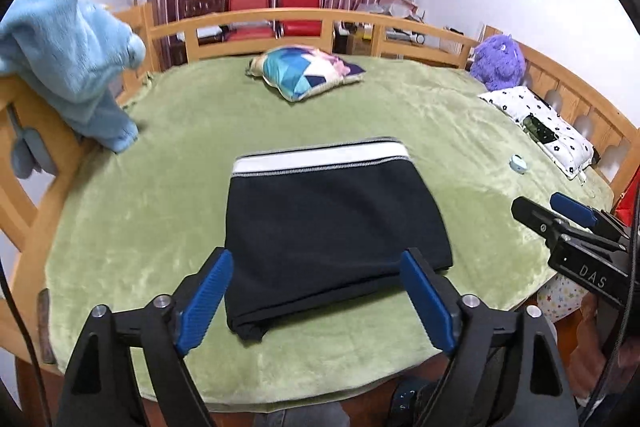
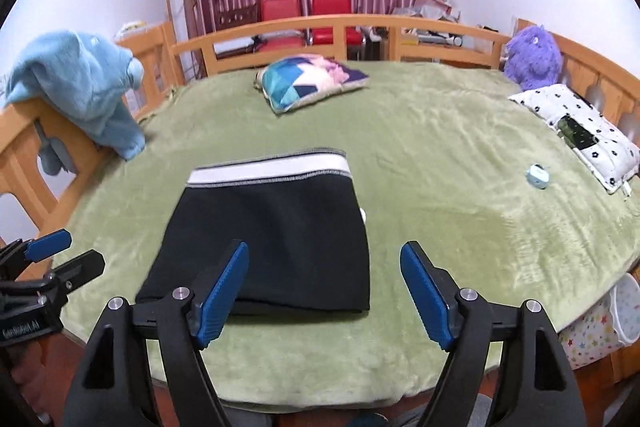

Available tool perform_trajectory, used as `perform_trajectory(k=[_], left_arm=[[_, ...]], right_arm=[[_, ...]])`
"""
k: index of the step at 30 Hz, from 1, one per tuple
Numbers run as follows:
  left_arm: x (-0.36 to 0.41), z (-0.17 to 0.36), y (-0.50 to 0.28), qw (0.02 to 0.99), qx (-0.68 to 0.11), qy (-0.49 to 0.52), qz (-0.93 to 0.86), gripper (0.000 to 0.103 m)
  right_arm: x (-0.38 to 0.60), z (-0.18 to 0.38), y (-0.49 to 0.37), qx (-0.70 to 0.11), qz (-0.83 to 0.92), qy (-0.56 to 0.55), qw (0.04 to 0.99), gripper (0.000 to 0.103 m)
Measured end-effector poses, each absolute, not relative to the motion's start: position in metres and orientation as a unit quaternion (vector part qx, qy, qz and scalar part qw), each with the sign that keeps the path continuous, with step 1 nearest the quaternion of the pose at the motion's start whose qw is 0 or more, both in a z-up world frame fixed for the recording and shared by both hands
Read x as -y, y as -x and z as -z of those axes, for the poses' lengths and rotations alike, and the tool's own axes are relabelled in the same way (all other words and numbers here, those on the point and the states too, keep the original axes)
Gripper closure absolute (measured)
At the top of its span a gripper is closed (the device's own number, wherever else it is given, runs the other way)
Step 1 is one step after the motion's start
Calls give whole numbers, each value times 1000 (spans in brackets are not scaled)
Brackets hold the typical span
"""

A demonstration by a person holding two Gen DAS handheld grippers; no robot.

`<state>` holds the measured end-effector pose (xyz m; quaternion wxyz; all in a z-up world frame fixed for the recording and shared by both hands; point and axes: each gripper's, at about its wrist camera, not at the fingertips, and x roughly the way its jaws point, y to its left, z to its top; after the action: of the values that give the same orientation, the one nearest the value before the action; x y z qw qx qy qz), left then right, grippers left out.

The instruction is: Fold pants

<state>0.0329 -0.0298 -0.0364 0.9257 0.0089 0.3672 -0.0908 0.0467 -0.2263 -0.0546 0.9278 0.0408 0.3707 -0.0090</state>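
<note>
Left gripper (image 1: 316, 297) apart over folded pants (image 1: 332, 231), near edge partly hidden.

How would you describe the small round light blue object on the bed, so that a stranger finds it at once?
Start from the green blanket that covers the bed. Near its right edge lies a white pillow with black flowers. The small round light blue object sits on the blanket just beside that pillow, far smaller than anything else there.

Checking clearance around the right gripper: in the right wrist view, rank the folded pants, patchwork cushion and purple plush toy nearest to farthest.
1. Folded pants, just ahead-left of the right gripper.
2. Patchwork cushion, mid-bed, ahead.
3. Purple plush toy, far right corner.
</note>
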Motion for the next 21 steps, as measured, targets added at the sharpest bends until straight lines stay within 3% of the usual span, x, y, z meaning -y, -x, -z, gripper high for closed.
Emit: perform_trajectory(k=[2, 6, 21], left_arm=[[33, 28, -23, 930, -358, -11, 83, 15], [35, 19, -9, 933, -350, -2, 79, 12], [28, 13, 9, 939, -339, 16, 49, 8]], right_arm=[[226, 44, -35, -370, 9, -40, 928, 24], [229, 32, -6, -353, 21, -36, 935, 1], [232, 30, 20, -346, 22, -35, 937, 0]])
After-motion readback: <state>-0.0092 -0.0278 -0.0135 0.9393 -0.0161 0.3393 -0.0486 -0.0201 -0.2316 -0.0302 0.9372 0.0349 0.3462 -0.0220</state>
